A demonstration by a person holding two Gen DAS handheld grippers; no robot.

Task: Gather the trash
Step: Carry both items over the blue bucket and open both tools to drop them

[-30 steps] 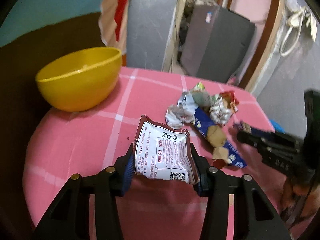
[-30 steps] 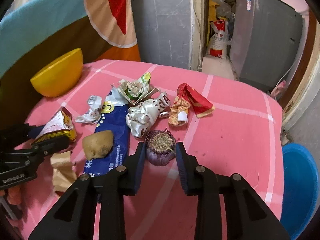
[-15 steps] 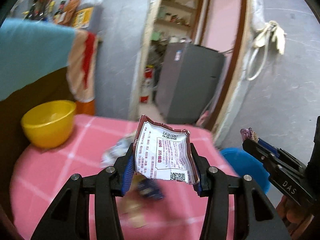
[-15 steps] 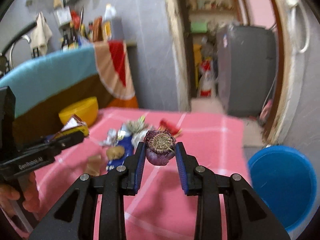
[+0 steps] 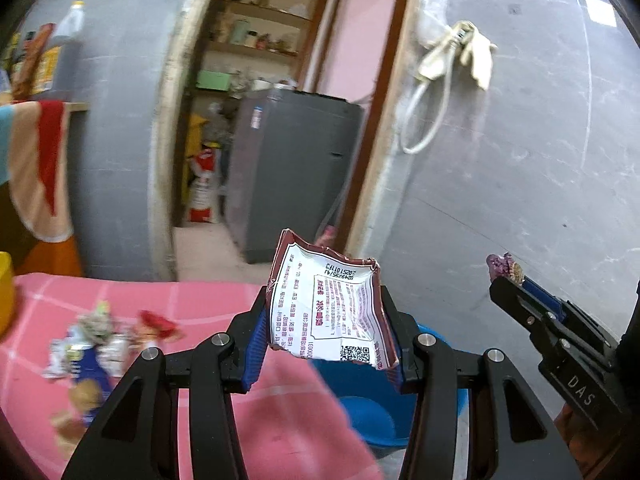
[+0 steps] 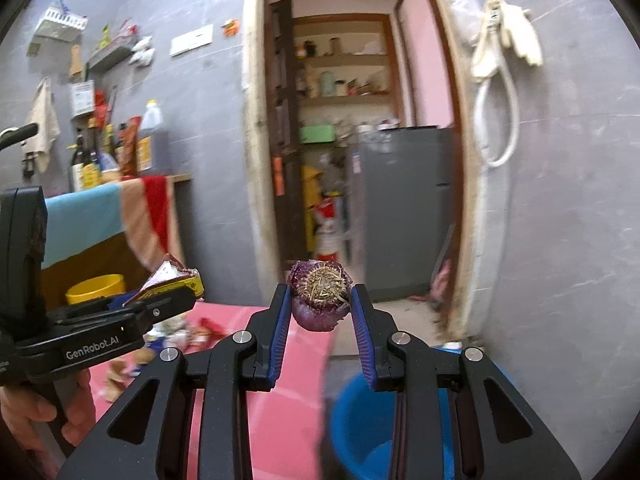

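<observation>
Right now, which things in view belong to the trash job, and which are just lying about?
Job: wrapper in left gripper; onion scrap in right gripper; table litter; blue bin.
Lying about: yellow bowl; striped cloth; fridge.

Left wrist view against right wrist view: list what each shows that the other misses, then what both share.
Left wrist view only: the printed face of the wrapper clamped in the left gripper.

Right wrist view only: the onion's rooty end, head-on in the right gripper; bottles on a wall shelf; the hand holding the left gripper.

Both: blue bin, pink table with leftover trash, yellow bowl, grey fridge.
</observation>
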